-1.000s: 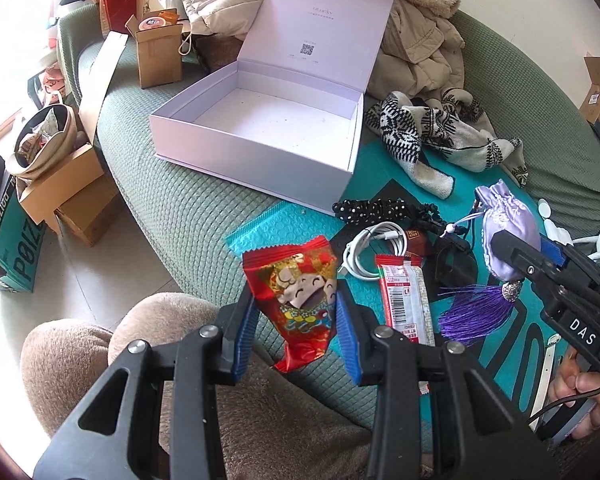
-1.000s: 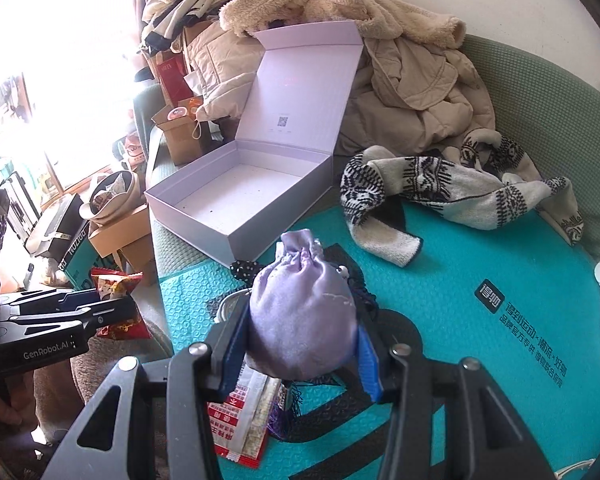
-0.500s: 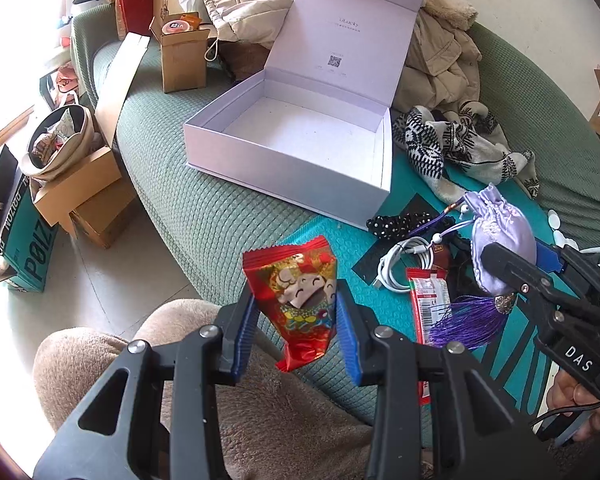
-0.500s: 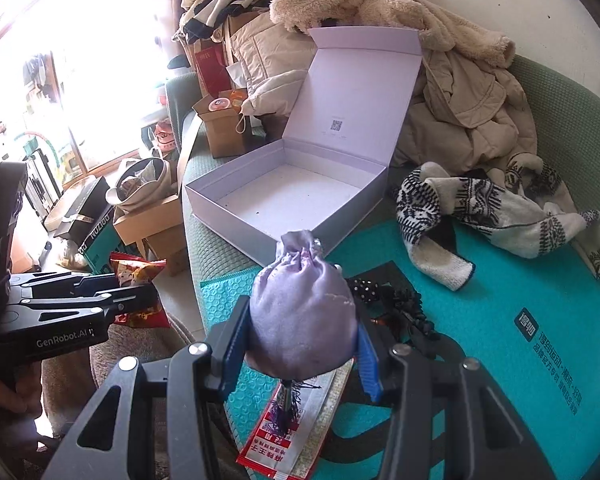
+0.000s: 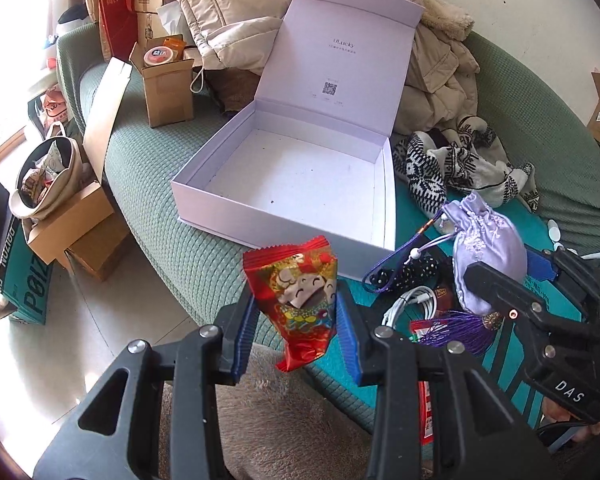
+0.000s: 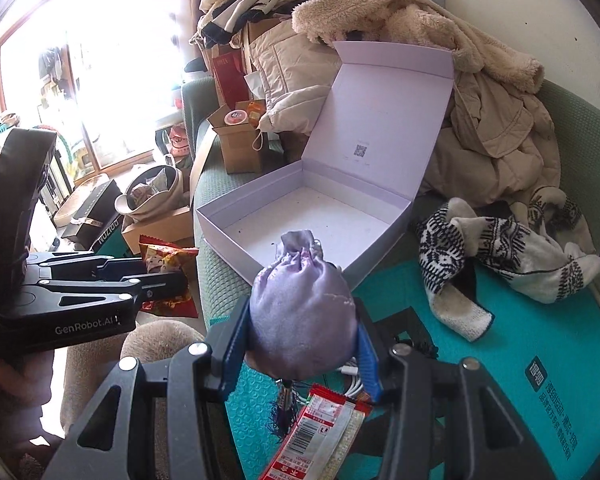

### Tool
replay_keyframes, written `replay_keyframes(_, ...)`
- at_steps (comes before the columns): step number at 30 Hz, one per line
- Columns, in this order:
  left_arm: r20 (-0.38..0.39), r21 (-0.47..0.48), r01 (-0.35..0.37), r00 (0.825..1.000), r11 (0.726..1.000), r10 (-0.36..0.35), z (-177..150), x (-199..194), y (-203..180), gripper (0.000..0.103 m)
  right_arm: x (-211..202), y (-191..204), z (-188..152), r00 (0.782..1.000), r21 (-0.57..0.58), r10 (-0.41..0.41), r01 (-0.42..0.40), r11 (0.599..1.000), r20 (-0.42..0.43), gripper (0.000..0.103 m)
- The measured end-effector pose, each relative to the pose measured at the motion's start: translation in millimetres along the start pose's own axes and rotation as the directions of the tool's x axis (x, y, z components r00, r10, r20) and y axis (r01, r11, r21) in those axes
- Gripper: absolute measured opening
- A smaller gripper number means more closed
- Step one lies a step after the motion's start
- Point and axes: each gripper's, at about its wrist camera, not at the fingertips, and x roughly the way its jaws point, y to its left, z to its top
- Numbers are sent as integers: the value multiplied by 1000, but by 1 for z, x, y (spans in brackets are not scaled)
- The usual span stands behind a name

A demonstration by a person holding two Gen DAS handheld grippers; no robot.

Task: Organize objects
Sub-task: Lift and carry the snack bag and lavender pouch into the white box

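Writing first: "ULucky" read on the inner face of the raised lid of the lilac gift box [image 5: 300, 184], with a QR code beneath; "GenRobot.AI" on the body of the left tool [image 5: 296, 308], "DAS" on the right tool [image 6: 302, 326]; "POIZON" on a teal carton [image 5: 28, 280] on the floor; white Chinese characters on the teal mat [image 6: 520, 328], too small to make out. Counted: two tools, one red snack packet [image 5: 296, 300] printed with a cartoon face, one lilac drawstring pouch [image 6: 302, 320] with a purple tassel, one flat red-and-white sachet [image 6: 320, 436] bearing a barcode, one white cable coil [image 5: 414, 304], one patterned knit scarf [image 6: 500, 252], one black dotted strip [image 5: 412, 272]. Left tool pinched partway closed on the red snack packet, held in the air over the near edge of the green sofa [image 5: 160, 184], short of the box. Right tool closed on the lilac drawstring pouch, held above the mat just beside the box's near corner. Box open on the sofa, nothing inside but a few dark specks. Small open cardboard carton [image 5: 170, 84] behind it, holding a round tub with a pink lid; tan bag [image 5: 44, 184] atop floor cartons, stuffed with packets.
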Motion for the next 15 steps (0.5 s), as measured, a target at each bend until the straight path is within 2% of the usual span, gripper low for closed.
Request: replay_keyframes(15, 24, 47, 11, 1000, 999, -12, 73, 29, 8, 35, 28, -9, 56, 998, -51, 29, -26, 998, 52, 48)
